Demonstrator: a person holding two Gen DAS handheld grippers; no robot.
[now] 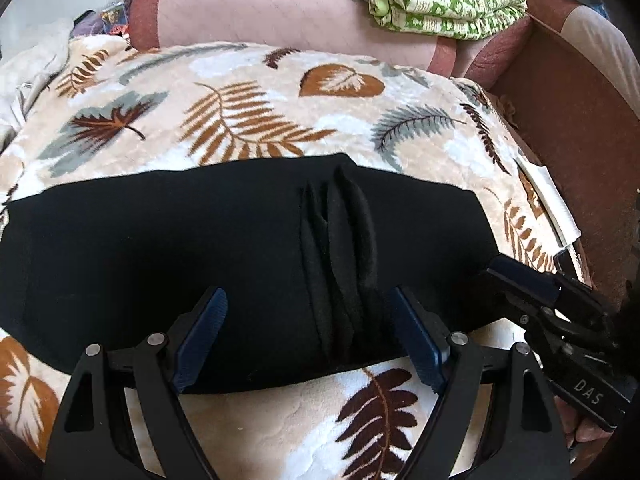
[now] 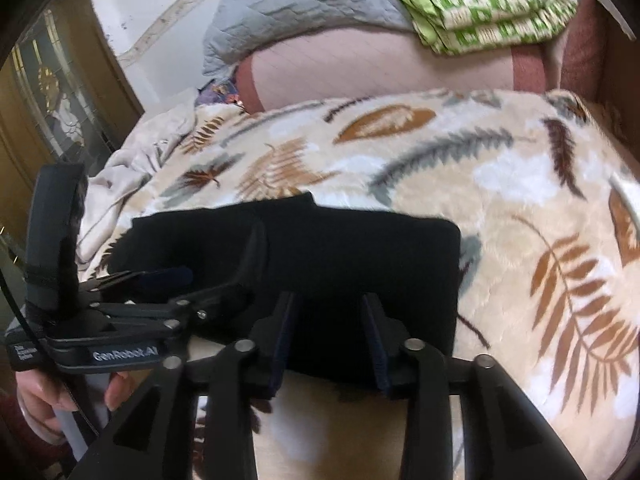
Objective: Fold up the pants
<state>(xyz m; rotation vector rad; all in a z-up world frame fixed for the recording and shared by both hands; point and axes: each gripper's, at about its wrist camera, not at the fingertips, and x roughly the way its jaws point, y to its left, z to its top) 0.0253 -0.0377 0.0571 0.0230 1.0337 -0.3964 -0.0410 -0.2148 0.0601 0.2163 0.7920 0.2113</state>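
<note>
Beyond the far edge of the black pants (image 1: 200, 248) the leaf-print blanket (image 1: 248, 80) lies bare and flat, open for a claw to pass, as does the strip of blanket on the near side. At the back the pink sofa backrest (image 1: 260, 12) closes the way, with a folded green cloth (image 1: 448, 4) on top. A brown side wall (image 1: 572, 120) bounds the right edge; rumpled pale fabric (image 2: 132, 176) crowds the left

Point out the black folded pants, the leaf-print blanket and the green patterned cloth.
Black folded pants (image 1: 160, 248): left wrist view, flat left part.
Leaf-print blanket (image 1: 248, 120): left wrist view, fern motif.
Green patterned cloth (image 2: 492, 4): right wrist view, top fold.
</note>
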